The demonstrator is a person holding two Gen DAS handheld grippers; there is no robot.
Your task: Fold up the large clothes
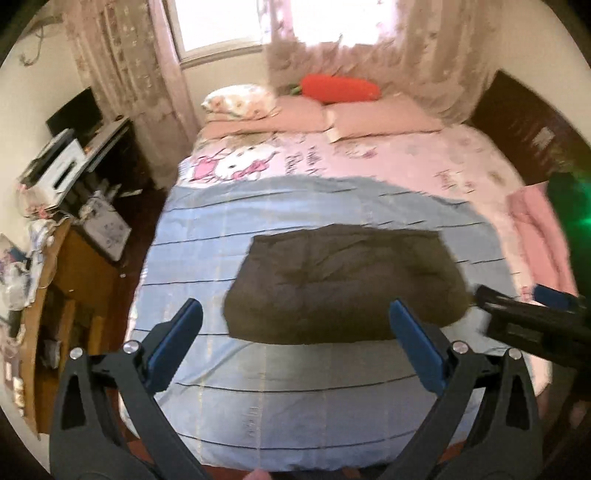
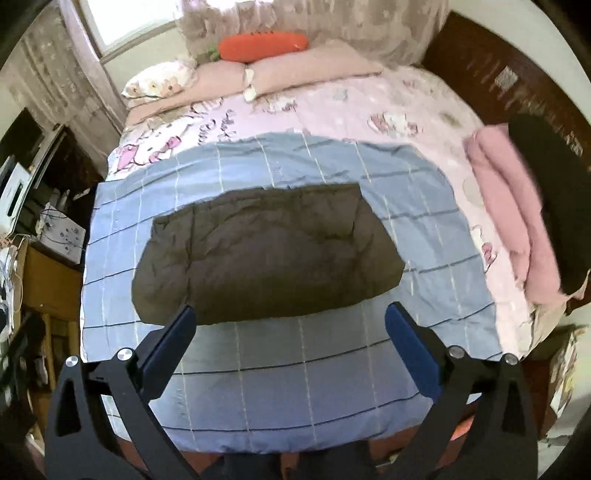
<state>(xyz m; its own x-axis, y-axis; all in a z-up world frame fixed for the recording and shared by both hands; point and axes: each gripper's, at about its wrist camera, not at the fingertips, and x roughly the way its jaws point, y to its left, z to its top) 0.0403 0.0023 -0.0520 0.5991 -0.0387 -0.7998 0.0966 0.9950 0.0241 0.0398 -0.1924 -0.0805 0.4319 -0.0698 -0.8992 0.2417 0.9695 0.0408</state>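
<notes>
Dark brown, puffy folded garment (image 1: 343, 284) lies mid-frame on the blue checked sheet (image 1: 295, 398); my 2 grippers, left (image 1: 295, 321) and right (image 2: 291, 325), gape empty above it, so its springy padding may unfold.

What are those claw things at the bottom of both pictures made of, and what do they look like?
Each is a two-finger tool: the left gripper and right gripper have black, triangular cut-out arms joined by silver round bolts, with flat blue fingers. No cables, sleeves or markings show.

A home bedroom: bed (image 1: 388, 162), pillows (image 1: 380, 118), curtained window (image 1: 218, 26).
</notes>
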